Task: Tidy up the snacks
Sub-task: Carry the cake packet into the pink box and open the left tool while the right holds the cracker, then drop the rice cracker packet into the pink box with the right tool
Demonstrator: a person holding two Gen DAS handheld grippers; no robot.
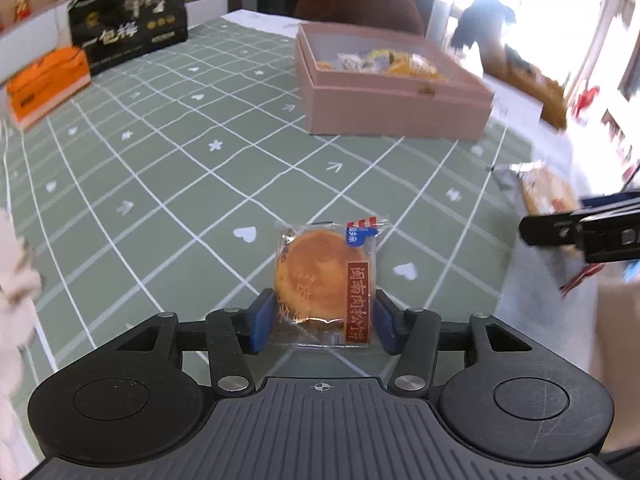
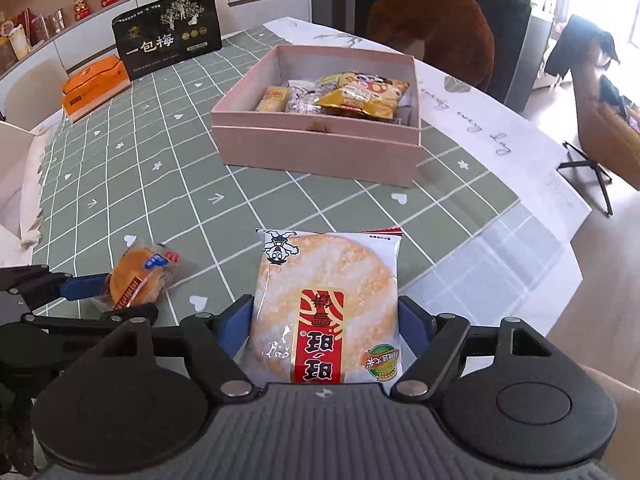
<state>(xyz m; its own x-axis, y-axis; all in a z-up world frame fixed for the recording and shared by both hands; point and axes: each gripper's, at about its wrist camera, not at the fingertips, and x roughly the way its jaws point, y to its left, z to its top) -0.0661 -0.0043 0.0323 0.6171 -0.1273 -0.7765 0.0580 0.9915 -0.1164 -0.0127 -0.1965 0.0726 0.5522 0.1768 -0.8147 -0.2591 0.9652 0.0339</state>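
Observation:
A round golden pastry in a clear wrapper with a red label sits between the blue pads of my left gripper, which press on both wrapper edges just above the green checked tablecloth. The right wrist view shows that pastry and my left gripper at the lower left. My right gripper is shut on a white rice cracker packet, held above the cloth. A pink open box with several snack packets stands beyond, and the same pink box shows in the left wrist view.
A black plum bag and an orange box stand at the far left of the table. A brown chair is behind the pink box. A white runner lies along the table's right edge, with floor beyond.

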